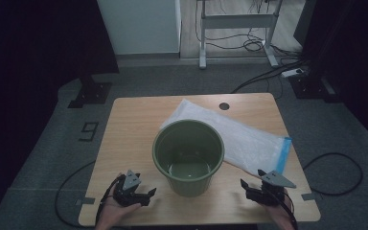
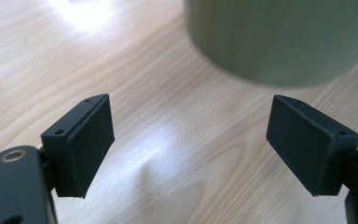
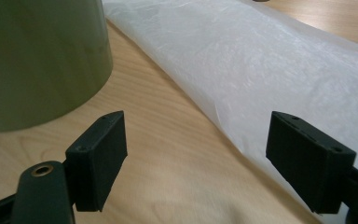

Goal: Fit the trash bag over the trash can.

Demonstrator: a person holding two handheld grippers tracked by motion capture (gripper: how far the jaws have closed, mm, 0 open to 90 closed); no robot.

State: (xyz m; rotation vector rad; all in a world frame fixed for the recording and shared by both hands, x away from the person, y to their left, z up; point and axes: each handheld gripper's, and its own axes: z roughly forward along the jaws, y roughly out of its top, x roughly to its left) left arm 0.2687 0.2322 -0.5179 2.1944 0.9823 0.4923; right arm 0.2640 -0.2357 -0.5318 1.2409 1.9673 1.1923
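An empty green bucket (image 1: 188, 155) stands upright in the middle of the wooden table (image 1: 129, 129). Behind and to its right lies a flat white plastic bag (image 1: 247, 139) with a blue strip at one end. My left gripper (image 1: 146, 195) rests near the front edge, left of the bucket, open and holding nothing. In the left gripper view the bucket's wall (image 2: 279, 37) is just ahead of the open jaws (image 2: 191, 144). My right gripper (image 1: 247, 188) is open at the front right. Its view has the bucket (image 3: 37, 56) at left and the bag (image 3: 261, 70) ahead, with the gripper (image 3: 196, 158) empty.
A round cable hole (image 1: 224, 106) sits at the table's far edge. On the floor beyond are a white desk frame (image 1: 237, 28), cables (image 1: 263, 72) and a black stand base (image 1: 90, 93). Bare wood lies left of the bucket.
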